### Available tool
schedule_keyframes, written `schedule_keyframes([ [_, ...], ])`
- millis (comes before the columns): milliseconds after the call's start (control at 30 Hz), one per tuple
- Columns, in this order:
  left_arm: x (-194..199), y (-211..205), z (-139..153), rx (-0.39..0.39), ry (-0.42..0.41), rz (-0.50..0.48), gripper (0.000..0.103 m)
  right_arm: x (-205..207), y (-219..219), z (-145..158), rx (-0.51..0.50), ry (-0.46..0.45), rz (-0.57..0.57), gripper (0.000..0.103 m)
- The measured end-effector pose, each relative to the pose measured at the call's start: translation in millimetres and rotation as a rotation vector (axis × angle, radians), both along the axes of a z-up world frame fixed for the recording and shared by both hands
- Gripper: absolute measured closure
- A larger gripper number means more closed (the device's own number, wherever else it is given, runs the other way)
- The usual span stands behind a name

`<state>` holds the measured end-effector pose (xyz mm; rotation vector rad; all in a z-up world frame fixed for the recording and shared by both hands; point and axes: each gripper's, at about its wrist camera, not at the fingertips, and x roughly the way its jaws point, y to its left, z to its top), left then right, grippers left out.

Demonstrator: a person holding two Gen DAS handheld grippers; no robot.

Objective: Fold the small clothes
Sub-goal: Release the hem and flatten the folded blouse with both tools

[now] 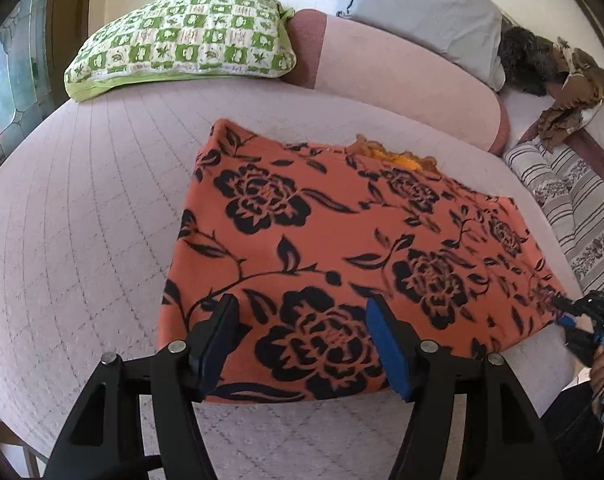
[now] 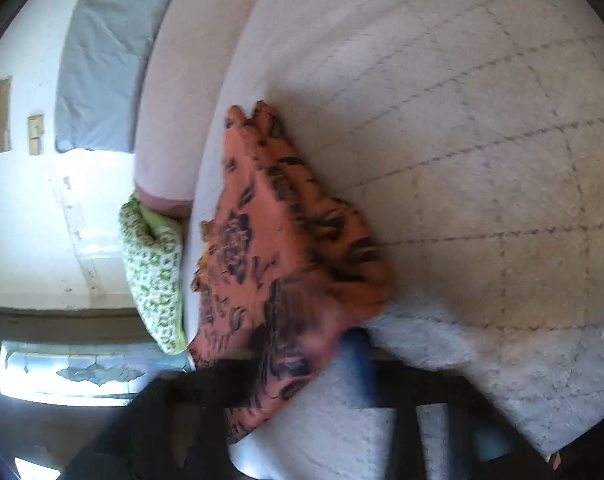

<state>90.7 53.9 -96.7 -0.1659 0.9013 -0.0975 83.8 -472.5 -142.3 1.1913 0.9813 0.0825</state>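
An orange garment (image 1: 322,232) with black flowers lies folded in a rough rectangle on the pale pink quilted bed (image 1: 82,220). My left gripper (image 1: 302,304) hovers open over its near edge, with the blue pads (image 1: 386,340) spread wide above the cloth and nothing pinched. At the garment's right corner my right gripper (image 1: 562,312), held by a hand (image 1: 602,368), has its tips together on the cloth. The right wrist view is blurred and rolled sideways. There the garment (image 2: 270,248) runs down into my right gripper (image 2: 322,360), beside one blue pad (image 2: 358,360).
A green checked pillow (image 1: 182,40) and a pink bolster (image 1: 402,80) lie at the head of the bed, with a grey-blue pillow (image 1: 422,8) behind. Striped bedding (image 1: 574,208), a brown crumpled cloth (image 1: 574,92) and a dark furry shape (image 1: 526,56) sit at the right.
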Motion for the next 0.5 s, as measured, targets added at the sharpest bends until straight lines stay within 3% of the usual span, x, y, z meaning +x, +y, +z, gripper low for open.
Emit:
schedule_keyframes([
  [100,-0.5,5.1,-4.4,0.004,0.0,0.015,0.037,-7.9,0.2,-2.6,-0.099,0.031,0.019,0.092],
  [167,3.3,7.4,-5.0,-0.006,0.013,0.027,0.037,-8.7,-4.2,-11.6,-0.068,0.034,0.041,0.089],
  [233,4.3,7.8,2.3,-0.019,-0.016,0.03,0.037,-9.4,-12.3,4.8,-0.081,0.023,0.052,0.069],
  [267,4.4,6.6,6.3,-0.026,-0.035,0.024,0.037,-9.9,-18.3,20.8,-0.144,0.006,0.05,0.043],
  [300,5.2,4.6,9.3,-0.028,-0.052,0.015,0.037,-8.4,-22.3,32.1,-0.19,-0.016,0.045,0.024],
  [400,12.7,-4.1,5.6,-0.006,-0.063,-0.014,0.036,21.1,-25.1,64.5,-0.338,-0.096,0.097,0.022],
  [500,20.9,-4.5,-12.2,-0.024,-0.004,-0.009,0.037,83.1,-18.7,69.5,-0.341,-0.153,0.22,0.022],
])
